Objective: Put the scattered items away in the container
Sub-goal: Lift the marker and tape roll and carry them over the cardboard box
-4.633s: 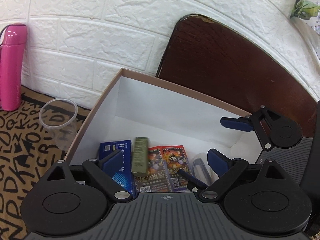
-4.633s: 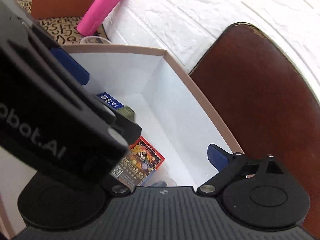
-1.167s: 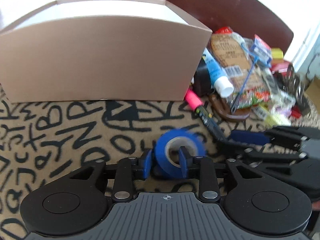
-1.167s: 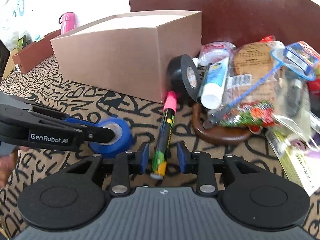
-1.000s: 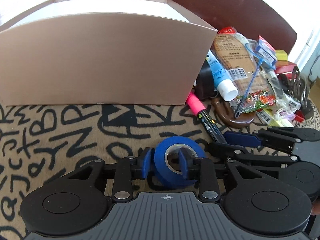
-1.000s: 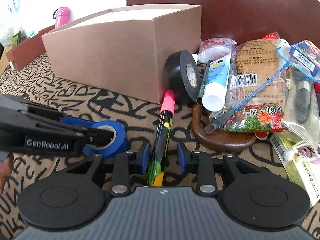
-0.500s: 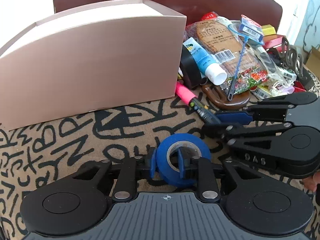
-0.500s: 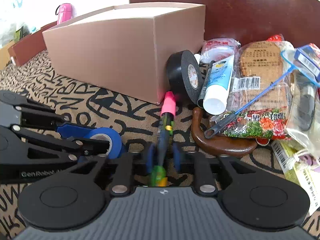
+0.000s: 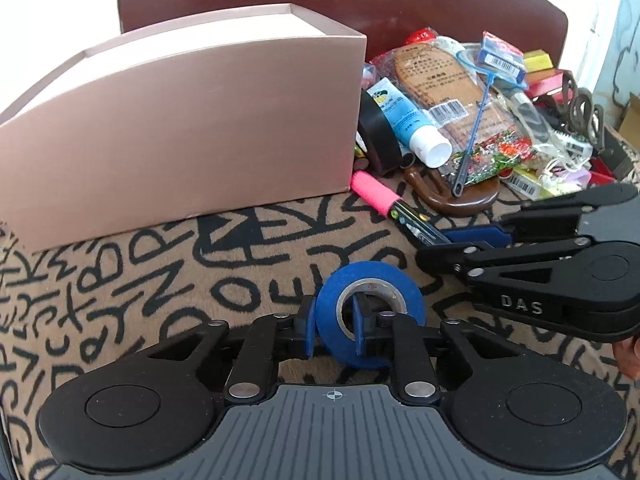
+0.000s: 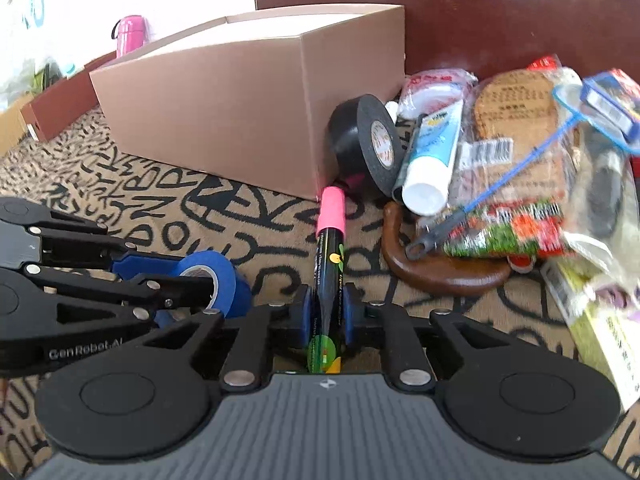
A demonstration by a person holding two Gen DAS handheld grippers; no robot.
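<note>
your left gripper point(image 9: 333, 330) pinches the blue tape roll point(image 9: 370, 314) wall at lower centre; your right gripper point(image 10: 325, 318) clamps the pink-capped black marker point(image 10: 329, 276).

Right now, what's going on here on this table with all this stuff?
A person is tidying clutter into the cardboard box, a handheld gripper in each hand. The left gripper is shut on the blue tape roll, one finger through its core. The right gripper is shut on the pink-capped marker. Both items sit low over the patterned cloth, in front of the box. The pile beside it, including black tape and a tube, waits.
</note>
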